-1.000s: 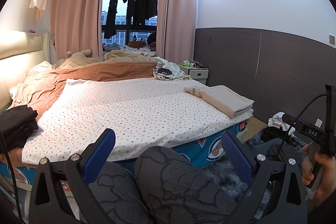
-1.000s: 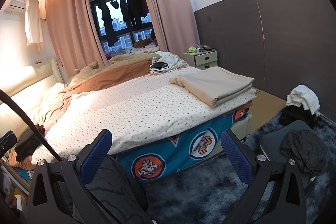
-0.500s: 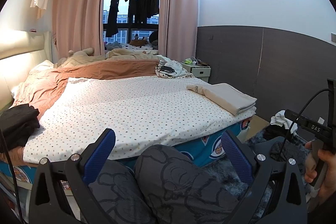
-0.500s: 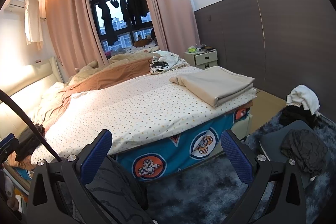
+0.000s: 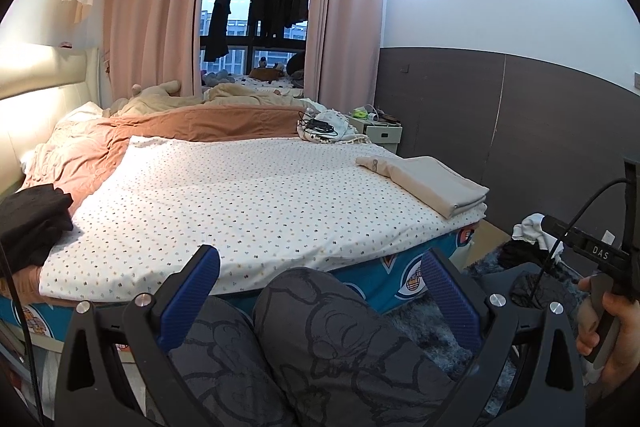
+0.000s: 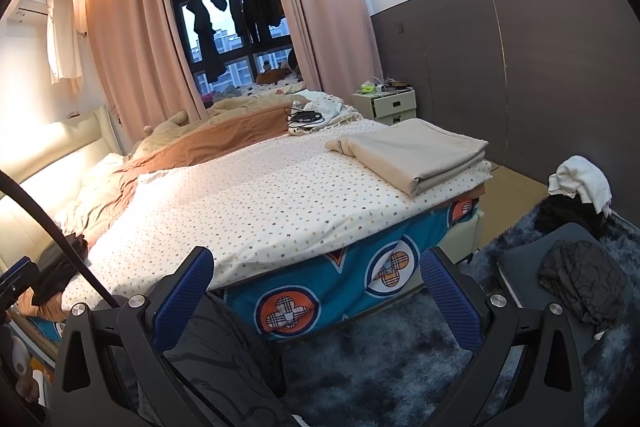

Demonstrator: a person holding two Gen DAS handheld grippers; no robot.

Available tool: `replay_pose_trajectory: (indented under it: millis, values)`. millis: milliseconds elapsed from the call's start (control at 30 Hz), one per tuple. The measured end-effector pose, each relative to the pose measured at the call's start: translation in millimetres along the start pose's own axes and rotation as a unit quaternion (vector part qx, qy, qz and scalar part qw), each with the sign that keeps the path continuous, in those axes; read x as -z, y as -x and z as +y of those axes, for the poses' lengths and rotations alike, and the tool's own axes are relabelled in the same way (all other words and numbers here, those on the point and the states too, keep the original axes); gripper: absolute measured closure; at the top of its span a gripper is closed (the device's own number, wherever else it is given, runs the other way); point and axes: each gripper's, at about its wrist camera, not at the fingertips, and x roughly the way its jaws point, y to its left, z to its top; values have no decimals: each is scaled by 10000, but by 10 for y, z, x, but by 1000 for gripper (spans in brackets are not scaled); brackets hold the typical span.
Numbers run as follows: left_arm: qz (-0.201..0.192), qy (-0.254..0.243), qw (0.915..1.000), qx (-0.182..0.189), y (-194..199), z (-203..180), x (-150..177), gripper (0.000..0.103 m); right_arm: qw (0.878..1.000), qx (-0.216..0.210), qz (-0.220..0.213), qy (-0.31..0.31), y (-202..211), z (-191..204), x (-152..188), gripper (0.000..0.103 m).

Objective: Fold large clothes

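A folded beige garment (image 5: 428,183) lies on the dotted white sheet (image 5: 248,195) at the bed's right corner; it also shows in the right wrist view (image 6: 416,155). A dark folded garment (image 5: 32,219) sits at the bed's left edge. A crumpled dark grey garment (image 6: 580,279) lies on a dark seat at the right, with black and white clothes (image 6: 580,187) behind it. My left gripper (image 5: 318,287) is open and empty above the person's grey patterned trousers. My right gripper (image 6: 316,287) is open and empty, in front of the bed's foot.
A brown duvet (image 5: 168,131) is bunched at the far side of the bed. A bedside cabinet (image 6: 394,105) stands by the dark wall panel. A shaggy blue-grey rug (image 6: 400,355) covers the floor. Cables and cloth (image 5: 324,129) lie at the bed's far right.
The left wrist view has tilted down slightly, so the bed sits a little higher in frame. Both grippers stay open and empty; the right view barely shifts.
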Motion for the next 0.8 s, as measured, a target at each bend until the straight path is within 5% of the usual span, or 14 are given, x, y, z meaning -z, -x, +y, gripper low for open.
replay_pose_trajectory:
  millis: [800]
  values:
    - [-69, 47, 9999, -56, 26, 19, 12, 0, 10000, 4, 21, -11, 18, -26, -52, 0]
